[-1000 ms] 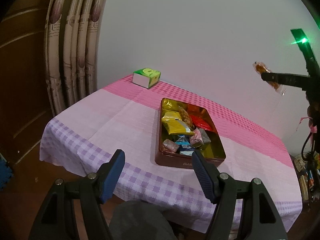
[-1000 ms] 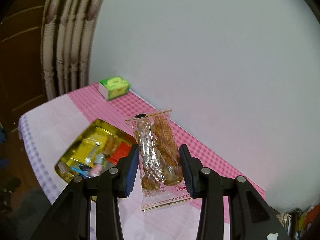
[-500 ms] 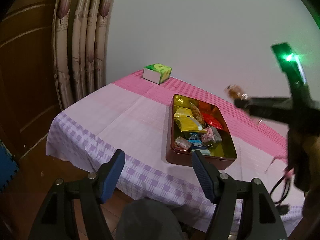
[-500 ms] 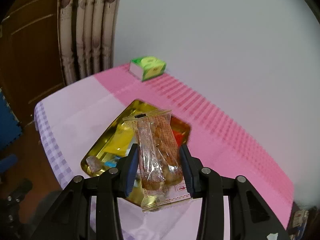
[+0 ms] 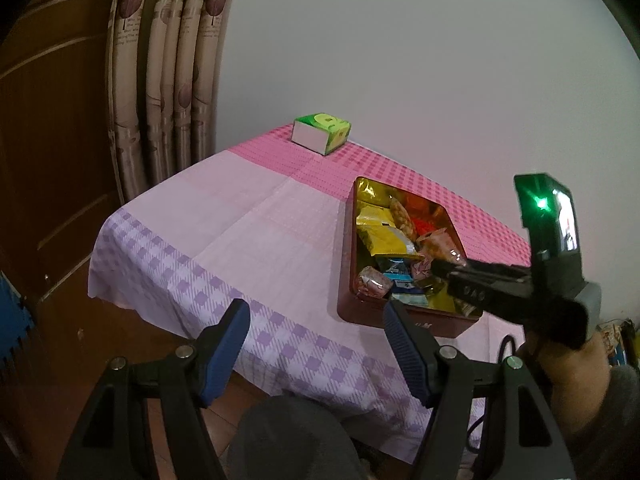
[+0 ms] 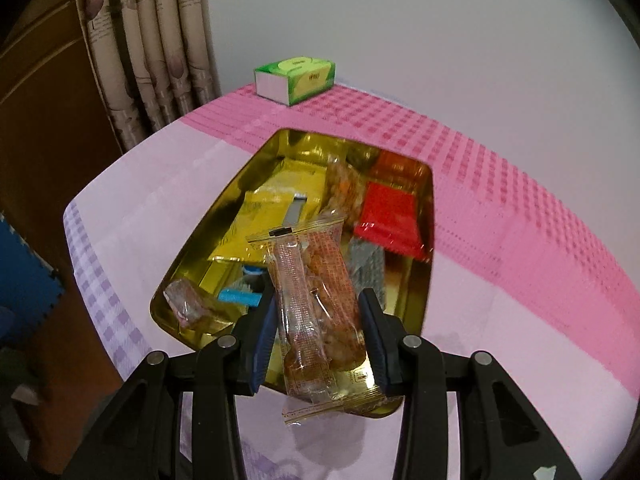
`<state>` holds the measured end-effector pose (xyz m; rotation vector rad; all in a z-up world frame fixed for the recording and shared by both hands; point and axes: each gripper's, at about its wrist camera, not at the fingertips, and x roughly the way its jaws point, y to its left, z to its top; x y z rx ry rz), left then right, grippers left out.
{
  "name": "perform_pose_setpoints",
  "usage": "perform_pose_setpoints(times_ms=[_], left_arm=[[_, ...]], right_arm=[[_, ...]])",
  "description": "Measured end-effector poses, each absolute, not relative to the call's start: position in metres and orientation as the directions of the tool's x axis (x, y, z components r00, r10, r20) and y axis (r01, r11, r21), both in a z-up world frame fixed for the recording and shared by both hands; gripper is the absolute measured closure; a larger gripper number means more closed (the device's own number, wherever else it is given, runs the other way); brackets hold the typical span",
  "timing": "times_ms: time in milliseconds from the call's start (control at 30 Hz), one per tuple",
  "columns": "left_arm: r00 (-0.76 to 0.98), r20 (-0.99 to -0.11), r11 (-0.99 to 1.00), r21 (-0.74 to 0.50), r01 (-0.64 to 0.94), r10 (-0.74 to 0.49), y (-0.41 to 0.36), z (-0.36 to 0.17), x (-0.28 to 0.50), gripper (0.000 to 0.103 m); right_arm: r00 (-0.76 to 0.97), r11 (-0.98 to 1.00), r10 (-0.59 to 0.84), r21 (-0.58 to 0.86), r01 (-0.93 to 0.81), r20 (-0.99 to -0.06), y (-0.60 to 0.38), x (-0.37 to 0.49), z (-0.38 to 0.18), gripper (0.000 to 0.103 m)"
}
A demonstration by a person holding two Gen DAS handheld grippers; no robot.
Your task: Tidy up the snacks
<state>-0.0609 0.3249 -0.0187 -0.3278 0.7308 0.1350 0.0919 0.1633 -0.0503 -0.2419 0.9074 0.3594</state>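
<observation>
My right gripper is clamped on a clear snack packet with brownish fried pieces inside, the blue pads pressing its two long sides while the packet stands roughly upright between them, its sealed top edge pointing away from me. I hold it above the near end of the tin, a rectangular box with a gold-coloured inside and dark red outer walls, which sits on the tablecloth, pink check at the far side, pale pink in the middle and purple check toward me. In the tin I see a yellow packet, a red packet, another clear packet of orange-brown snacks between those two, a blue-wrapped piece and a small pinkish wrapped sweet in the near left corner. A green tissue box stands at the far corner of the table, well apart from the tin, near the curtain. My left gripper is released, its pads spread wide with nothing between them, and it hangs off the near edge of the table, beside the tin's near left corner. From the left wrist view the right gripper reaches in from the right over the tin, and the packet shows just at its tips.
</observation>
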Motion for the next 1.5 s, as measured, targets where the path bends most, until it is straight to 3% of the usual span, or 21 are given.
perform_pose_setpoints(times_ms=[733,767,833,867,900,967,1100,1233,1367,1500], left_arm=[[0.745,-0.667,0.949,-0.222,-0.225,0.021,0.321,-0.016,-0.062,0.032],[0.745,-0.667,0.95,-0.218,-0.224,0.022,0.32,-0.016,-0.062,0.032],[0.746,-0.666,0.952,-0.214,-0.22,0.023,0.319,-0.016,-0.062,0.032],[0.743,-0.669,0.953,-0.202,-0.224,0.033,0.319,-0.016,-0.061,0.024],[0.741,-0.67,0.954,-0.189,-0.232,0.048,0.318,-0.016,-0.061,0.015],[0.748,-0.659,0.954,-0.171,-0.247,0.075,0.317,-0.016,-0.061,0.015],[0.778,-0.622,0.959,-0.158,-0.234,0.087,0.314,-0.012,-0.063,0.014],[0.765,-0.628,0.975,-0.047,-0.218,0.141,0.298,-0.009,-0.064,0.007],[0.803,-0.583,0.985,-0.022,-0.169,0.125,0.284,-0.001,-0.071,0.007],[0.793,-0.601,0.99,-0.017,-0.14,0.102,0.276,-0.003,-0.069,0.007]], right_arm=[[0.583,0.937,0.141,-0.082,-0.34,-0.8,0.158,0.084,-0.065,0.063],[0.585,0.939,0.134,-0.086,-0.334,-0.8,0.157,0.084,-0.066,0.058],[0.602,0.944,0.111,-0.107,-0.313,-0.791,0.156,0.081,-0.065,0.033],[0.624,0.945,0.113,-0.111,-0.309,-0.774,0.155,0.077,-0.061,0.018],[0.649,0.944,0.129,-0.108,-0.313,-0.749,0.153,0.071,-0.054,0.011],[0.689,0.946,0.132,-0.116,-0.301,-0.712,0.149,0.059,-0.04,0.004],[0.721,0.951,0.11,-0.137,-0.275,-0.684,0.138,0.039,-0.022,0.003],[0.731,0.959,0.072,-0.155,-0.239,-0.678,0.126,0.023,-0.016,0.003],[0.727,0.969,0.06,-0.136,-0.208,-0.684,0.11,0.008,-0.011,0.003],[0.736,0.979,0.05,-0.115,-0.171,-0.675,0.089,-0.008,-0.003,0.002]])
